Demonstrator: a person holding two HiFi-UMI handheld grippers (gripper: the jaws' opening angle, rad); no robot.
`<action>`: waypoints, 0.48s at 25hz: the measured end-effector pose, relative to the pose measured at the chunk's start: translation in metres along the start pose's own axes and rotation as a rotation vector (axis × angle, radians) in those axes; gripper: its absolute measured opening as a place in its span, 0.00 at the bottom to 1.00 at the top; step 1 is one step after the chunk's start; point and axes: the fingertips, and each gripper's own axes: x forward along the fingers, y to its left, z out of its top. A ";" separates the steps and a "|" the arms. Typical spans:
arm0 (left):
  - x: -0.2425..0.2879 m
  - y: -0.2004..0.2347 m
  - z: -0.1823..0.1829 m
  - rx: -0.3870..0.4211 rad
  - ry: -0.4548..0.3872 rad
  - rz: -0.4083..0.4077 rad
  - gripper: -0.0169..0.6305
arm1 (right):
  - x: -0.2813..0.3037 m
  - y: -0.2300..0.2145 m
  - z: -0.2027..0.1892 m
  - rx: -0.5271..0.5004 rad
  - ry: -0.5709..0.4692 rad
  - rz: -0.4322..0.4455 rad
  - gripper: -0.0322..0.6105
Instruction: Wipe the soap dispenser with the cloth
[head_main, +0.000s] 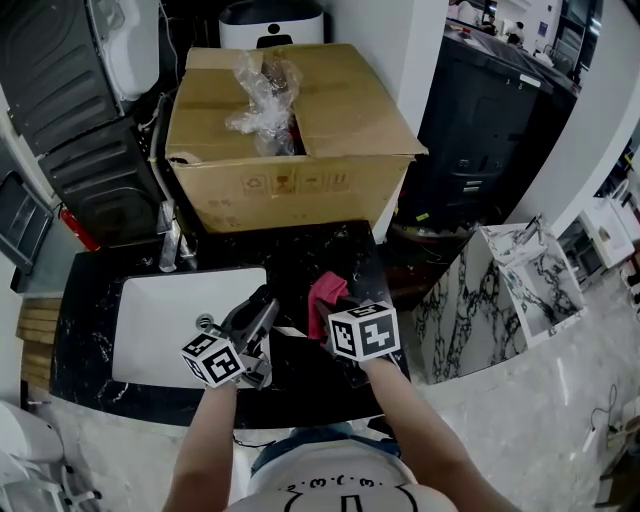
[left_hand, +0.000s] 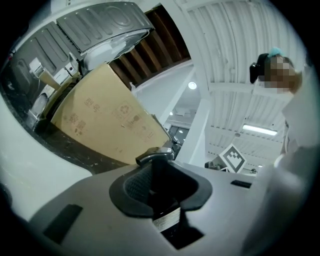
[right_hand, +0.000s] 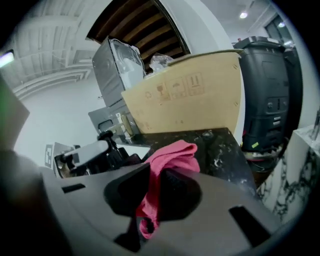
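One soap dispenser (left_hand: 161, 181), one cloth (right_hand: 171, 155), one box (head_main: 345, 105)

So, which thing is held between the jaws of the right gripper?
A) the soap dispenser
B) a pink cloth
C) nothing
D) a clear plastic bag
B: its own view shows the right gripper with its jaws shut on the pink cloth, while the soap dispenser sits in the left gripper.

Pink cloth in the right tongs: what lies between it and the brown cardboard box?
Just bare black marbled countertop between the crumpled pink cloth and the brown cardboard box, shown in the head view and right gripper view.
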 end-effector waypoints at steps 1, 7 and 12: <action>0.002 -0.002 0.000 0.017 0.012 -0.005 0.17 | 0.000 -0.006 -0.009 0.006 0.031 -0.025 0.13; 0.016 -0.021 -0.008 0.145 0.125 -0.082 0.18 | -0.016 -0.020 -0.022 0.056 0.035 -0.054 0.13; 0.023 -0.042 -0.022 0.283 0.271 -0.213 0.18 | -0.049 -0.041 -0.008 0.090 -0.062 -0.096 0.13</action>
